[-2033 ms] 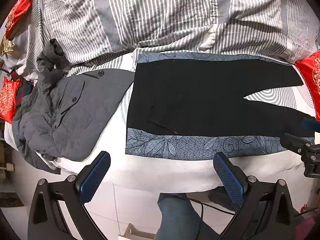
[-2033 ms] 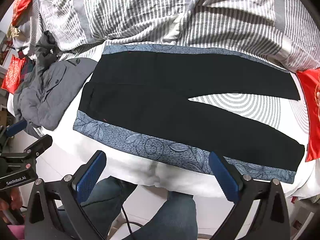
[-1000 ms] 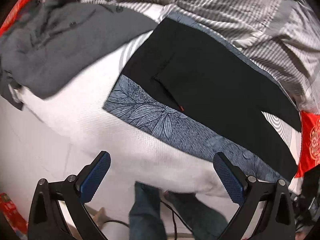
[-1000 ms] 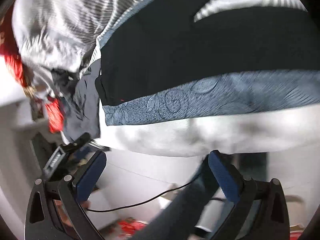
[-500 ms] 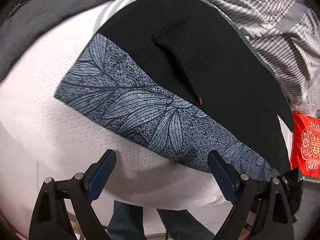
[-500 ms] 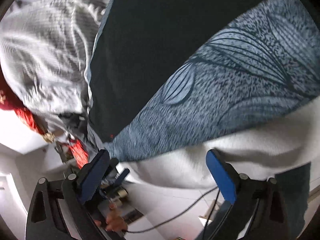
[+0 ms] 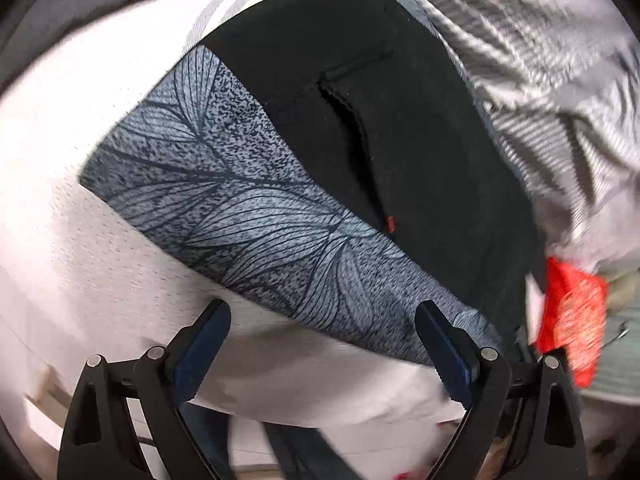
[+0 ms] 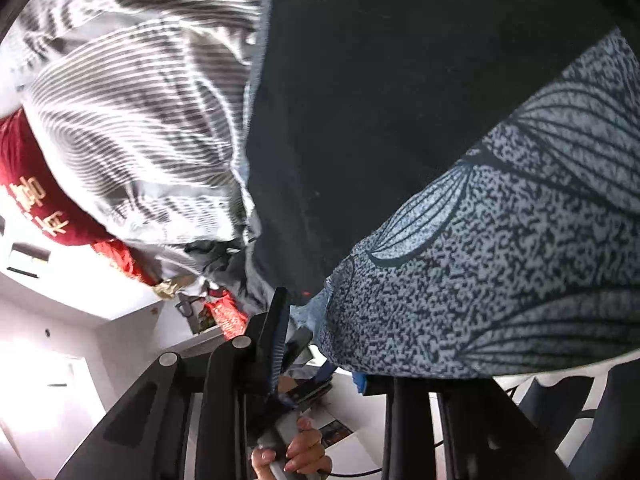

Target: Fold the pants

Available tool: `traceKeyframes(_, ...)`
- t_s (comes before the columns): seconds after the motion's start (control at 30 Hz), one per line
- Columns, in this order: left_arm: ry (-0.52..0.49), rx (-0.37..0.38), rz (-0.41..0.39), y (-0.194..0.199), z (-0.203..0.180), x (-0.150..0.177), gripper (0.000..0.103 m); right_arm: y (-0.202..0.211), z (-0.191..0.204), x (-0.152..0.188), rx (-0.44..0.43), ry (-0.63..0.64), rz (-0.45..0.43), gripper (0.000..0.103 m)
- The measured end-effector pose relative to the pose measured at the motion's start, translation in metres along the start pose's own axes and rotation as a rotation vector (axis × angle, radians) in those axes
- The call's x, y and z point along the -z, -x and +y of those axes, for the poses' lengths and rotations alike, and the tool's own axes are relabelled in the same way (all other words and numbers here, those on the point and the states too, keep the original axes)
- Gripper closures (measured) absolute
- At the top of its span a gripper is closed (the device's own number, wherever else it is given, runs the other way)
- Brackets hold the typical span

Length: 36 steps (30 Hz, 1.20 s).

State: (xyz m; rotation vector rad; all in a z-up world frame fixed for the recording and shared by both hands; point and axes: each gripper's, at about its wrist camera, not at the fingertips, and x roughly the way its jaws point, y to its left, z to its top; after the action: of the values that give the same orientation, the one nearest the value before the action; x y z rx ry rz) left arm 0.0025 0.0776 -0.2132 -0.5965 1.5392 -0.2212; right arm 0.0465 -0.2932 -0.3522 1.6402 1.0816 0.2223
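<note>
Left gripper: the black two-finger left gripper (image 7: 322, 350) with blue ribbed pads sits nearest in the left wrist view, its jaws spread wide with nothing between the pads (image 7: 202, 344); they hang over the white textured bed cover (image 7: 60, 240), just short of the pants' near edge.
Right gripper: the black right gripper (image 8: 320, 344) fills the bottom of the right wrist view; its jaws have just been closing, and the patterned side edge of the pants drapes down between them. The left finger (image 8: 274, 340) shows edge-on, the right one is hidden under the cloth, so whether the pads already press the fabric cannot be told.
Pants: the black pants with a grey-blue leaf-print side stripe (image 7: 420, 152) lie flat on the bed, printed stripe (image 7: 248, 216) towards the grippers.
Only in left view: a pocket slit with a small red tag (image 7: 390, 224), a red cushion with gold print (image 7: 576, 320) at the right, and the person's jeans-clad legs (image 7: 300, 452) below the mattress edge.
Only in right view: the person's hand (image 8: 296, 456) gripping a handle below the fingers, and a dark red cloth with gold characters (image 8: 36, 196) at the left.
Farthest: a rumpled grey-and-white striped duvet (image 7: 560, 80) beyond the pants, seen in both views (image 8: 140, 112).
Containers: none can be made out in either view.
</note>
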Motion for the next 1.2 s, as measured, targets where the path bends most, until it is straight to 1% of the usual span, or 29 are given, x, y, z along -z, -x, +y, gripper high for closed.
traceKeyframes(0.07, 0.026, 0.035, -0.001, -0.001, -0.004, -0.005, 0.009, 0.004, 0.003, 0.003, -0.003, 0.007, 0.004, 0.074)
traceKeyframes(0.13, 0.054, 0.051, -0.006, -0.003, -0.007, -0.011, 0.009, 0.005, 0.006, 0.005, 0.003, 0.014, 0.005, 0.074)
traceKeyframes(0.17, 0.070, 0.060, -0.013, -0.002, -0.008, -0.013, 0.021, 0.005, 0.006, 0.006, 0.009, 0.017, 0.005, 0.074)
traceKeyframes(0.2, 0.089, 0.068, -0.020, -0.002, -0.008, -0.016, 0.030, 0.005, 0.006, 0.007, 0.018, 0.018, 0.005, 0.074)
traceKeyframes(0.23, 0.106, 0.064, -0.017, -0.003, -0.007, -0.019, 0.041, 0.005, 0.006, 0.007, 0.027, 0.018, 0.004, 0.074)
traceKeyframes(0.27, 0.124, 0.054, -0.022, -0.002, -0.005, -0.022, 0.057, 0.004, 0.006, 0.007, 0.031, 0.016, 0.004, 0.074)
traceKeyframes(0.3, 0.124, 0.048, -0.028, -0.001, -0.003, -0.024, 0.069, 0.005, 0.005, 0.007, 0.035, 0.014, 0.003, 0.074)
traceKeyframes(0.33, 0.103, 0.030, -0.032, 0.001, -0.004, -0.027, 0.082, 0.005, 0.006, 0.007, 0.043, 0.016, 0.001, 0.079)
traceKeyframes(0.43, 0.035, 0.030, -0.057, 0.008, -0.014, -0.029, 0.082, 0.007, 0.013, 0.005, 0.057, 0.024, 0.001, 0.087)
traceKeyframes(0.53, -0.074, 0.003, -0.091, 0.024, -0.036, -0.031, 0.082, 0.010, 0.027, 0.001, 0.068, 0.058, 0.010, 0.090)
traceKeyframes(0.57, -0.096, -0.004, -0.099, 0.027, -0.042, -0.033, 0.082, 0.011, 0.034, -0.003, 0.073, 0.071, 0.017, 0.090)
traceKeyframes(0.7, -0.124, -0.005, -0.113, 0.043, -0.061, -0.045, 0.082, 0.009, 0.070, -0.024, 0.130, 0.148, 0.072, 0.090)
traceKeyframes(0.83, -0.138, 0.002, -0.135, 0.048, -0.085, -0.069, 0.082, 0.000, 0.115, -0.061, 0.167, 0.240, 0.129, 0.090)
traceKeyframes(0.97, -0.167, -0.012, -0.189, 0.045, -0.119, -0.104, 0.082, -0.021, 0.149, -0.112, 0.213, 0.302, 0.175, 0.090)
traceKeyframes(1.03, -0.175, -0.025, -0.212, 0.039, -0.131, -0.123, 0.082, -0.035, 0.158, -0.139, 0.236, 0.315, 0.191, 0.090)
traceKeyframes(1.1, -0.167, -0.031, -0.219, 0.027, -0.140, -0.145, 0.082, -0.051, 0.163, -0.167, 0.258, 0.315, 0.206, 0.090)
traceKeyframes(1.2, -0.174, -0.064, -0.231, 0.005, -0.154, -0.173, 0.082, -0.073, 0.165, -0.210, 0.290, 0.308, 0.213, 0.090)
